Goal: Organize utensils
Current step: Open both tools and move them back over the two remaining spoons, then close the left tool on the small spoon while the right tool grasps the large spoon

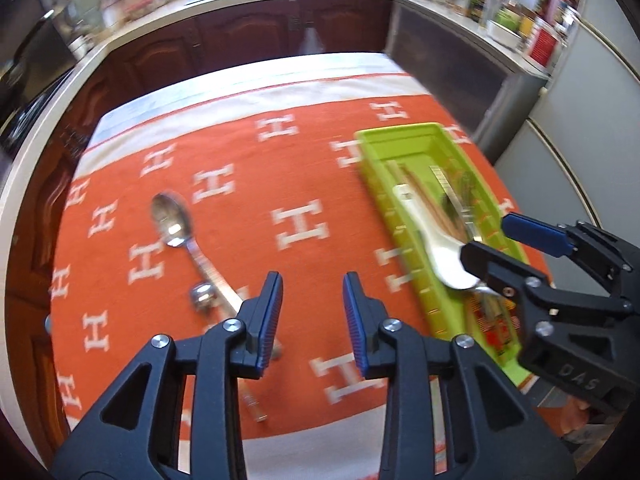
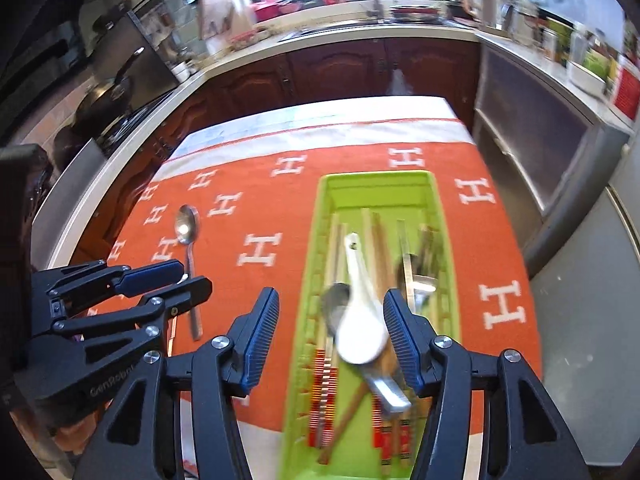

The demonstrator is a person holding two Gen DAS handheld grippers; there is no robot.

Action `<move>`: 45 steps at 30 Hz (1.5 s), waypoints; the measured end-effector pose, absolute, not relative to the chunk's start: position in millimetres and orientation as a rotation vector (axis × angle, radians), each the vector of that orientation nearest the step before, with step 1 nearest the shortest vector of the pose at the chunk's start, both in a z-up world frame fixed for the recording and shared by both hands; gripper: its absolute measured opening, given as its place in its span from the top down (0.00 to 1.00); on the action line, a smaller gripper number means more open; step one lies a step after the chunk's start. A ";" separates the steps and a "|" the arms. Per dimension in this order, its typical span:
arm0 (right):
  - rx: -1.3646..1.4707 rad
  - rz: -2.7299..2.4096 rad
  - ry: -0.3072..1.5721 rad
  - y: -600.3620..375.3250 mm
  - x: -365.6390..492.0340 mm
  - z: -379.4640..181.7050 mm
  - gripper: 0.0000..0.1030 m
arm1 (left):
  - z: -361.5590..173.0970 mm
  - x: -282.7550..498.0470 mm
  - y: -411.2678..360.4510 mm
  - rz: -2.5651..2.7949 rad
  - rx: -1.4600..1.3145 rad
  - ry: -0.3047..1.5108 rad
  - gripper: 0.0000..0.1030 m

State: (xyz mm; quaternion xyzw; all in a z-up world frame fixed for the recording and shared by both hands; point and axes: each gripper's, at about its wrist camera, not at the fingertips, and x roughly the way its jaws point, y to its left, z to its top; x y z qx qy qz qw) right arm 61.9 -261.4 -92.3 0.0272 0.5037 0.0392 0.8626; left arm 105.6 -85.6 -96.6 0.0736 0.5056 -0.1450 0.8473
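The left hand-held gripper (image 1: 313, 312) hangs above the orange cloth (image 1: 280, 168) on the table, its blue pads apart with nothing between them. Just beyond its left finger a metal spoon (image 1: 176, 220) lies on the cloth, bowl away from the camera, its handle running back under that finger; a small round metal piece (image 1: 204, 296) sits against the handle — what it is cannot be told. To the right stands a green tray (image 2: 320, 216), long side running away from the camera. In it lie a white spoon (image 2: 360, 320), chopsticks (image 2: 380, 240) and other metal cutlery, blurred and overlapping. The right hand-held gripper (image 2: 330, 328) hovers over the near half of the tray, its pads well apart on either side of the white spoon's bowl and not pressing on it.
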 end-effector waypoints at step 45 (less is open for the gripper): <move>0.096 0.368 1.241 -130.6 185.5 -192.3 0.62 | -188.0 139.9 18.8 -0.168 -0.008 1.175 0.99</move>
